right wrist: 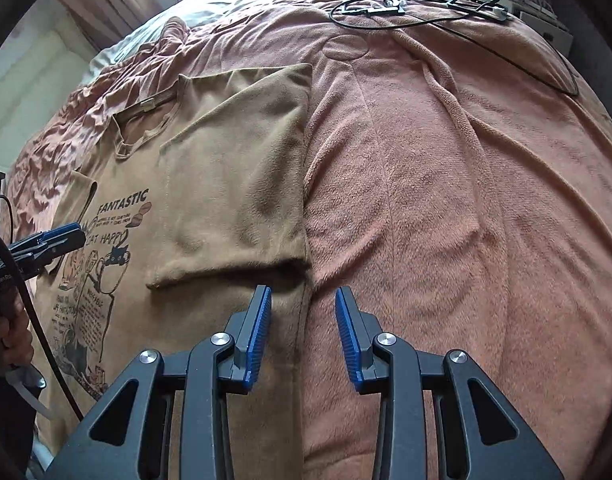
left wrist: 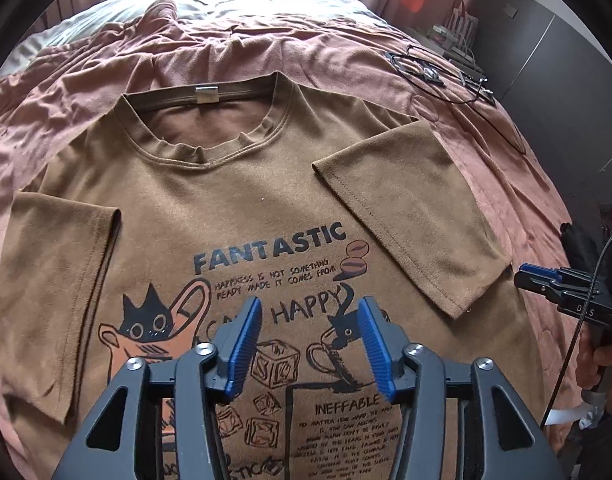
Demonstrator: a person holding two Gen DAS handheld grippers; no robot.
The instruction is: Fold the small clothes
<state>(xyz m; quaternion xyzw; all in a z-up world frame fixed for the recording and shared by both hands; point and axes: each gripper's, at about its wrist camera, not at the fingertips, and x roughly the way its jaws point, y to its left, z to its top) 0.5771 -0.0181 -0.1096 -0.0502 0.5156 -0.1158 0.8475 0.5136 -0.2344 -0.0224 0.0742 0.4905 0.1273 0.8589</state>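
Right wrist: T-shirt [right wrist: 234, 168] edge between gripper [right wrist: 304, 300] fingers.

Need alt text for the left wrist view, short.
A brown T-shirt printed "FANTASTIC" lies face up on a pink blanket, both sleeves folded in over the body. The left gripper hovers over the print, jaws open and empty; the right gripper shows at the right edge.
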